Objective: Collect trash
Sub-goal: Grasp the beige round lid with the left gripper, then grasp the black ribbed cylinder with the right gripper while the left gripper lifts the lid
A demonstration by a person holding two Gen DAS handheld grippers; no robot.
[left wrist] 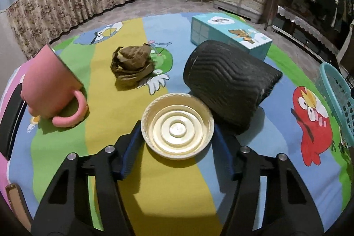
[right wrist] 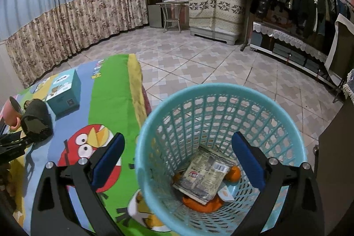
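My worry is the shallow plastic lid: it lies on the cartoon cloth against the black sleeve, so a pinch on its sloped rim could squirt it free. My left gripper brackets it, pads at the rim, though I cannot tell if they press. My right gripper hangs spread and empty over the teal basket.

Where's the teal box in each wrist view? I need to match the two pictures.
Left wrist: teal box sits upper right of centre on the cartoon cloth, just behind the black pouch.
Right wrist: teal box sits at the left edge, mid-height, just beyond the same pouch.
Shared landmark: the red cartoon bird on the cloth, at right in the left view, lower left in the right view.
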